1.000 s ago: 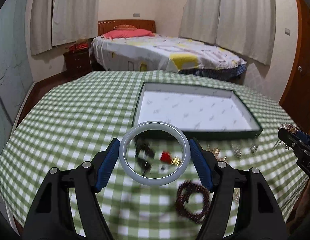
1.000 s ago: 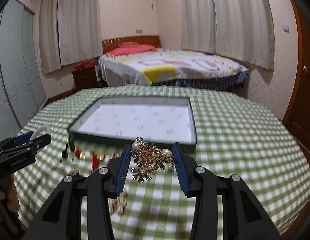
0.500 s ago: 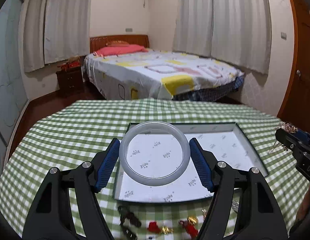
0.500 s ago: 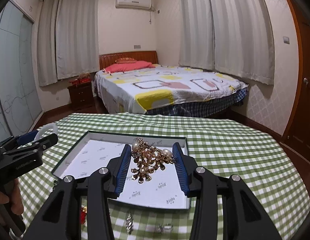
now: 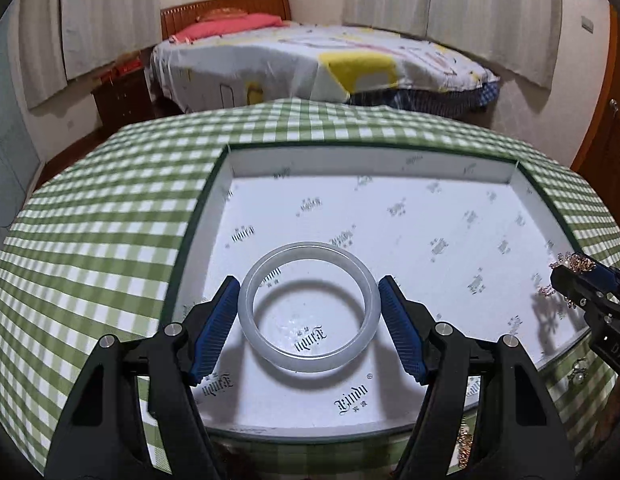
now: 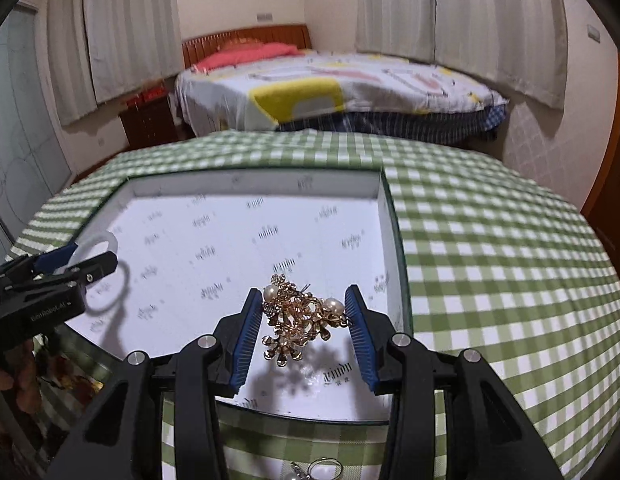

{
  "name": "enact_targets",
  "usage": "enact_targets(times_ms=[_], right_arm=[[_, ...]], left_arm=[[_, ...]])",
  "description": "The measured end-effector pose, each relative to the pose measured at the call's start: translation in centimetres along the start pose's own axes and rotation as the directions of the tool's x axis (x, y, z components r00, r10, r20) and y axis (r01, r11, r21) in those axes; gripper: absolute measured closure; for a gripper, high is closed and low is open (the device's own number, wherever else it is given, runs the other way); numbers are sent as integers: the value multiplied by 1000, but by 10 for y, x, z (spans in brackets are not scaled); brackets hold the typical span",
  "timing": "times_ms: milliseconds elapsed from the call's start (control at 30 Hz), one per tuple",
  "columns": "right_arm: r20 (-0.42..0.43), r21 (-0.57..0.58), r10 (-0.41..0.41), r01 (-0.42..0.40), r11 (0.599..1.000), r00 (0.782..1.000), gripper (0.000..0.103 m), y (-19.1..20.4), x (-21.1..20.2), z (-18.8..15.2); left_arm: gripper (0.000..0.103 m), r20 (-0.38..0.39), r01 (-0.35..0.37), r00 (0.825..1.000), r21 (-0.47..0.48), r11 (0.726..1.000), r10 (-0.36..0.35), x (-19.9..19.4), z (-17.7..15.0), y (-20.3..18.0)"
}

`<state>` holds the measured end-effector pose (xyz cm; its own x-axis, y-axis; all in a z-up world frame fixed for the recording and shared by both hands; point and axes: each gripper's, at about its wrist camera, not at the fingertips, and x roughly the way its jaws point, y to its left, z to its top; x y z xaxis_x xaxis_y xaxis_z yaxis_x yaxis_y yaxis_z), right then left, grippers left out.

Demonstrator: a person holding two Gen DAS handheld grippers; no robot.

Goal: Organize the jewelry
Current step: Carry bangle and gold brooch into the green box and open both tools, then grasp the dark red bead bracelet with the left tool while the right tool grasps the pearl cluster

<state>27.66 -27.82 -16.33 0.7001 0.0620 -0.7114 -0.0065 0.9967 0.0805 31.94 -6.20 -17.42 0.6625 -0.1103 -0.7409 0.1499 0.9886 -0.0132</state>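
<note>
Both tongs hang over the white-lined tray point(image 5: 526, 188), the left gripper point(image 5: 308, 312) clenched on the pale bangle point(image 5: 245, 300) and the right gripper point(image 6: 304, 322) on the gold brooch point(image 6: 297, 320), probably ready to lay them inside.

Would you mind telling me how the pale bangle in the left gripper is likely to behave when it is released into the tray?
The pale bangle looks like a rigid, smooth, glassy ring, so it probably keeps its shape but may slip easily between the left gripper pads. Being round, it might roll if it lands on edge. It hangs above the tray, casting a shadow, so a drop could chip it.
</note>
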Motion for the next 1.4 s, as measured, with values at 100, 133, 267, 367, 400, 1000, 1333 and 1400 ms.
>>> enact_targets(times_ms=[100,133,267,367,400,1000,1333,1400], right_arm=[[-20,-2,-6,6,1000,1000,60,-1,5,-1],[-26,-3,-9,9,1000,1000,60,-1,7,-1],[-46,-6,-17,17,1000,999,60,0,9,-3],[-48,-12,-15,15,1000,999,57,1,11,-2],[-47,-11,-14,13,1000,999,56,1,11,-2],[109,-6,7,-6,1000,994,51,17,-60,-15],[126,-15,41,-39,999,991,51,46,-98,-64],[112,-19,57,-55,998,992,51,55,-100,-76]], left_arm=[[34,-30,5,1000,0,1000,-5,8,-1,0],[34,-41,10,999,-2,1000,-10,11,-1,0],[34,-48,-12,999,21,1000,13,14,-3,-3],[33,-52,-16,998,22,1000,17,15,-2,-1],[33,-52,-17,998,23,1000,18,15,-2,-1],[23,150,-49,988,-1,999,49,-63,-11,1],[18,215,-80,973,-21,997,83,-126,-62,1],[18,209,-83,974,-21,996,86,-134,-73,3]])
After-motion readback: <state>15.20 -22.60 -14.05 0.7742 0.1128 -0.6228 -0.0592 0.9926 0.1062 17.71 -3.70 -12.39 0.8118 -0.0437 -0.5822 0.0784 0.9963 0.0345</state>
